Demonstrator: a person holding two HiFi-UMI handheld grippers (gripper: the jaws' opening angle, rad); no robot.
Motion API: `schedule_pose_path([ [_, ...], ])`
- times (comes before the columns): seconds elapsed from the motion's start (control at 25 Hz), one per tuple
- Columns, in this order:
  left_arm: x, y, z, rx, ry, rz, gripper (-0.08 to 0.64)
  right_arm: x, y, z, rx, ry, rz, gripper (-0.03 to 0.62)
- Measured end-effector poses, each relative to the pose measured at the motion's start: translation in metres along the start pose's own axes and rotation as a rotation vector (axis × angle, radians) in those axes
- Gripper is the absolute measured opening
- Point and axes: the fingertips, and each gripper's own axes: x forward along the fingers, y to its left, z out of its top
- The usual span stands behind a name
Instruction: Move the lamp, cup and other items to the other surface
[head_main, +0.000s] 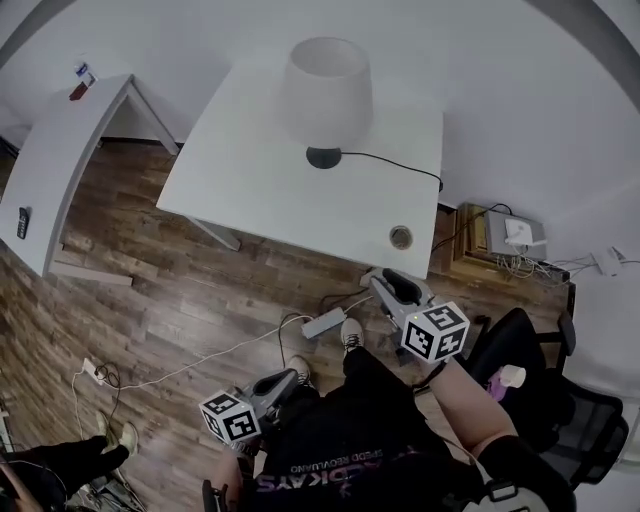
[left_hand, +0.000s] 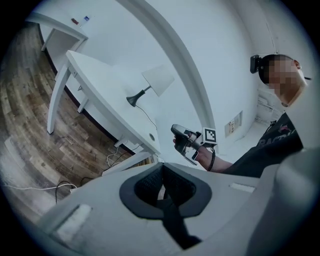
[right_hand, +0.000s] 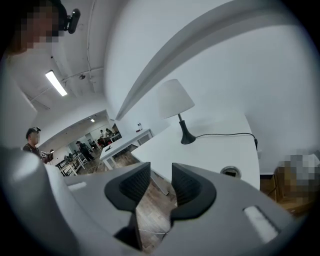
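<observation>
A lamp (head_main: 325, 98) with a white shade and a dark base stands on the white table (head_main: 250, 190), its black cord running off the right edge. The left gripper view shows the lamp (left_hand: 156, 81) far off, and so does the right gripper view, where the lamp (right_hand: 176, 100) is straight ahead. My right gripper (head_main: 386, 282) hovers off the table's near right corner, open and empty (right_hand: 161, 182). My left gripper (head_main: 290, 380) hangs low over the floor, with its jaws (left_hand: 162, 174) together on nothing. No cup shows.
A round ring (head_main: 401, 237) sits flush in the table's near right corner. A second white table (head_main: 60, 160) at left carries small items (head_main: 80, 80). A power strip (head_main: 323, 323) and cables lie on the wood floor. A black chair (head_main: 545, 400) stands at right.
</observation>
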Motion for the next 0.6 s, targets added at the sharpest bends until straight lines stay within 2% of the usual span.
schedule_pose_path([
  [0.32,0.034,-0.007,0.013,-0.086,-0.093,0.126,0.003,0.095,-0.068,0.071,-0.158,-0.026,0.029,0.147],
  [0.48,0.025,-0.004,0.009,-0.126,-0.139,0.212,0.003,0.17,-0.091,0.107,-0.283,-0.058,0.015,0.165],
  [0.6,0.01,-0.002,0.002,-0.157,-0.173,0.279,0.003,0.221,-0.102,0.119,-0.345,-0.066,-0.002,0.172],
])
